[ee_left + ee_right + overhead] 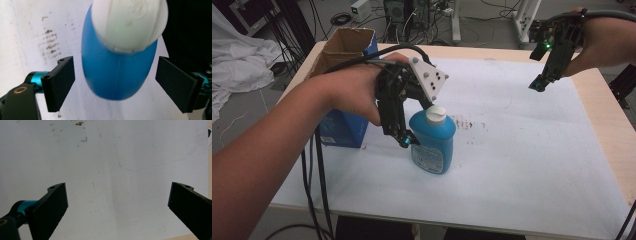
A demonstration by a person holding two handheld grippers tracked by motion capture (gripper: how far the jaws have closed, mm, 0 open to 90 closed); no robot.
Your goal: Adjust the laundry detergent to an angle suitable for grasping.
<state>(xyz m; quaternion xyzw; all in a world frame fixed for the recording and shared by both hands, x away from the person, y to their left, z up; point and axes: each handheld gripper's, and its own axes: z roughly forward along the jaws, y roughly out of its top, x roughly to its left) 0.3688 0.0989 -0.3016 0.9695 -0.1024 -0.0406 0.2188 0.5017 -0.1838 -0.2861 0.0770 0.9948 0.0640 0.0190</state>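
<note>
Blue bottle [433, 142], upright near table's [532, 165] left edge, between left gripper's [113, 85] spread jaws without contact; right gripper [117, 210] spread, idle near far-right corner; risk: uneven closing tips bottle.

Light wood table [607, 115] with a stained white sheet [522, 150] on top; a blue bottle [433, 142] stands on it, cardboard box [343, 47] at the far-left corner.
</note>
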